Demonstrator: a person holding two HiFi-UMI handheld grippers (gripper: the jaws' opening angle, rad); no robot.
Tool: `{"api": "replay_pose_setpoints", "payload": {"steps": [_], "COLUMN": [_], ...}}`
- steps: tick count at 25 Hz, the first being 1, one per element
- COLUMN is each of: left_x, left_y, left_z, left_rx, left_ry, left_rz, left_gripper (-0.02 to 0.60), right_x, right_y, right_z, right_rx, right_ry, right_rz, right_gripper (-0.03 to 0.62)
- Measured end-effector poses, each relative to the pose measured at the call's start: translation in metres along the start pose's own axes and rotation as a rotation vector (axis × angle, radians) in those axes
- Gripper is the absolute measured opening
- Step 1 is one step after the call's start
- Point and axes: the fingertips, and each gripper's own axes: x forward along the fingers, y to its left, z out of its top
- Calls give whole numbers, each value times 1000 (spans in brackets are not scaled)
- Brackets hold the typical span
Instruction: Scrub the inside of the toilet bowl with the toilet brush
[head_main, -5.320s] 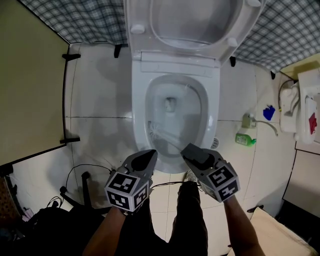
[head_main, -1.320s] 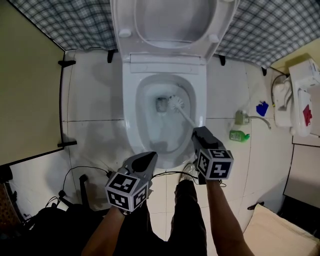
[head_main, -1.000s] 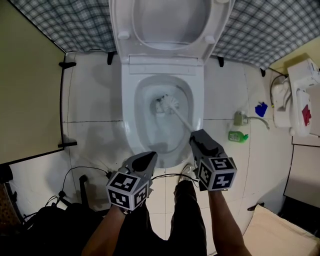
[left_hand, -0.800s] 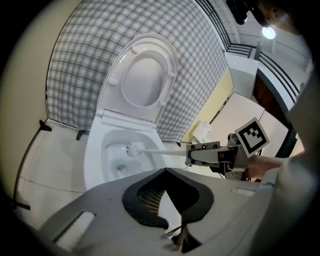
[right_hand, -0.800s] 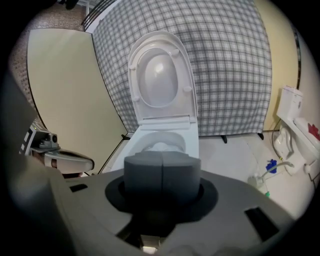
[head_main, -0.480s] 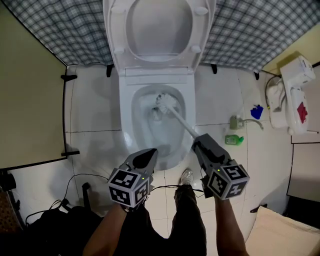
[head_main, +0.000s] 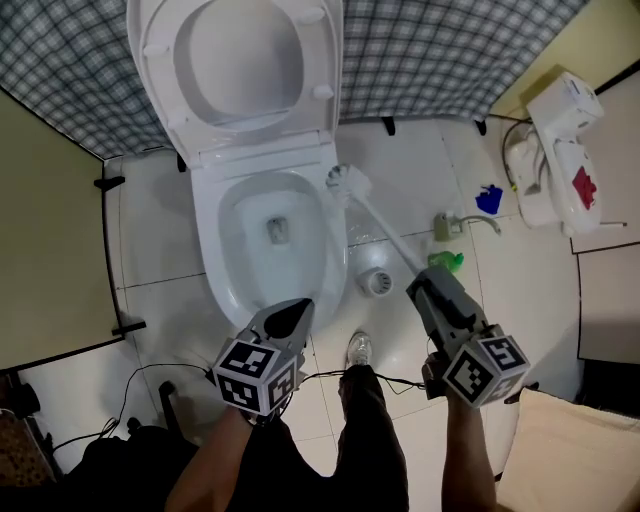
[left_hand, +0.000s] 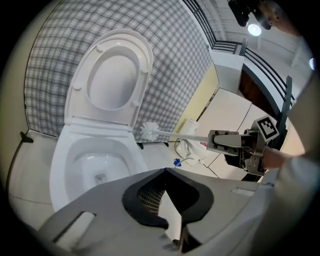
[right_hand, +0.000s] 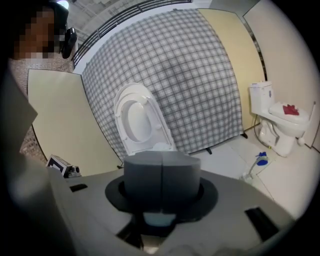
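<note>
1. Toward the lower right of the head view, the right claw (head_main: 425, 285) is clenched on the white handle of the toilet brush (head_main: 385, 235).
2. From that claw the handle slants up and to the left. The bristle head sits outside the toilet bowl (head_main: 215, 262), just right of the bowl's rear rim in the frame, near the hinge of the raised lid (head_main: 235, 60).
3. Seen in the right gripper view, the right claw (right_hand: 161, 180) shows its two dark pads pressed together at the front, with a pale piece of the handle just beneath them.
4. At lower centre of the head view, the left claw (head_main: 293, 312) points toward the front rim of the bowl. Its tips meet and nothing is between them.
5. Across the left gripper view, the brush (left_hand: 150, 131) runs level through the middle of the frame, its head beside the bowl's right edge.
6. On the tiled floor (head_main: 160, 240) right of the bowl lie a round white object (head_main: 377, 282) and a green bottle (head_main: 445, 262).
7. Along the top of the head view hangs a checked cloth (head_main: 430, 50).
</note>
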Motion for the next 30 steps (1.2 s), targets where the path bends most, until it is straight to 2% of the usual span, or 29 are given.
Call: {"api": "replay_pose_setpoints", "payload": {"steps": [3, 8, 17, 24, 30], "left_x": [16, 42, 75, 97, 96], "left_y": [-16, -39, -61, -70, -70], "left_z": [-7, -18, -55, -76, -93], "left_rx": [11, 26, 40, 49, 69], "left_ry": [25, 61, 147, 192, 224], "left_rz": [-24, -57, -90, -108, -118], "left_gripper": [9, 9, 9, 9, 9], "right_x": [-16, -30, -28, -6, 26], "right_y": [-31, -76, -126, -167, -190], "right_z": [-6, -39, -144, -210, -250], "right_rx": [21, 16, 21, -102, -208], "right_ry": [-2, 70, 305, 488, 637], "right_rz": [-56, -130, -186, -231, -251], "right_gripper": [161, 161, 161, 161, 161]}}
